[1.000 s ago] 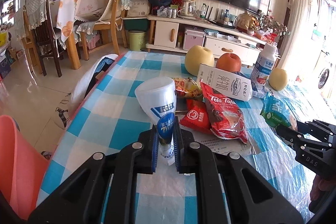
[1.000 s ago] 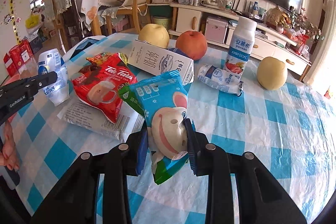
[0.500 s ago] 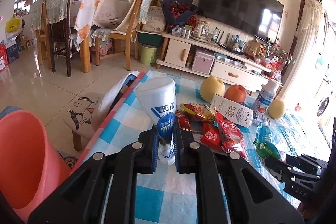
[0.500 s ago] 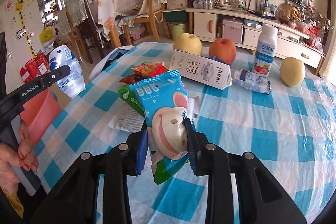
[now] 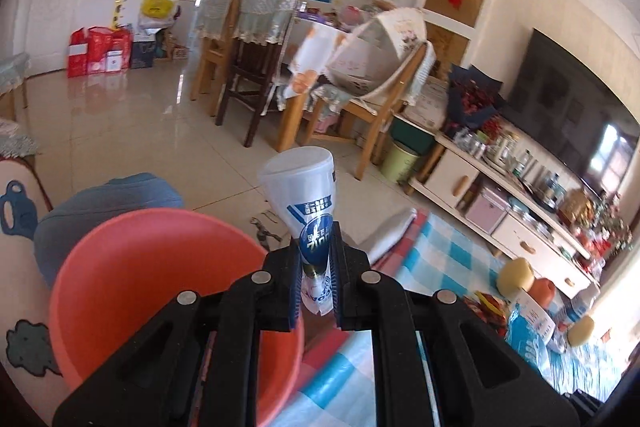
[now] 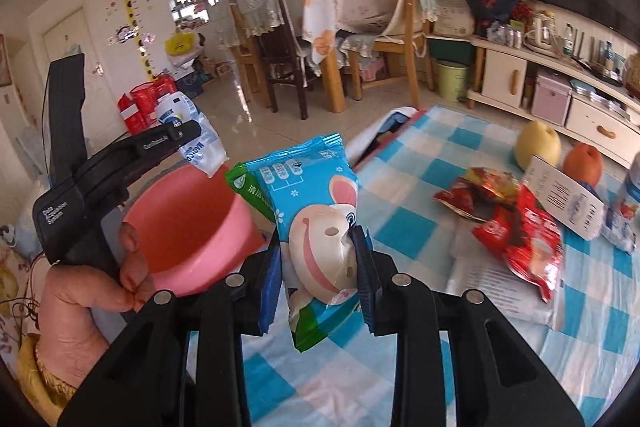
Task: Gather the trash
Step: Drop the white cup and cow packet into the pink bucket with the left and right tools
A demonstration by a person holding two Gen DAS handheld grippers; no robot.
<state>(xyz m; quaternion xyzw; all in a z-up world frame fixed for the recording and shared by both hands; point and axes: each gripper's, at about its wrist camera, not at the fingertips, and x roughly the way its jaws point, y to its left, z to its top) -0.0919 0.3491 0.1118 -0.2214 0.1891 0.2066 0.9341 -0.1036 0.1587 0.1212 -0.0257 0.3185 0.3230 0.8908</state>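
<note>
Bucket (image 6: 188, 227), pink, sits at the far left past the table edge, and the left gripper (image 6: 192, 135) reaches out above it, held by a hand (image 6: 84, 299) with a yellow cuff. Its jaws are clamped on a white and blue pouch (image 6: 196, 143), which hangs over the bucket's rim. In the left wrist view the same pouch (image 5: 308, 211) stands up between the closed fingers (image 5: 294, 291), pinched at its narrow lower end, its wide white end uppermost; the bucket (image 5: 132, 267) fills the lower left there, with a blue cushion (image 5: 100, 203) behind it.

Next to the right, the right gripper (image 6: 320, 255) grips a blue wipes pack (image 6: 316, 211) with a cartoon face, its pads pressed into both sides so the wrapper dents. The pack is in the air over the near left corner of the table (image 6: 400, 227), just right of the bucket.

Further right on the blue checked cloth lie a red wrapper (image 6: 528, 243) on a white flat packet (image 6: 496, 287), and a smaller snack bag (image 6: 476, 191) just behind it. Beyond them lies a white carton (image 6: 568, 203) on its side, with a yellow pear (image 6: 538, 147) and an orange fruit (image 6: 582, 163) behind it. A bottle at the right edge is cut off by the frame.
</note>
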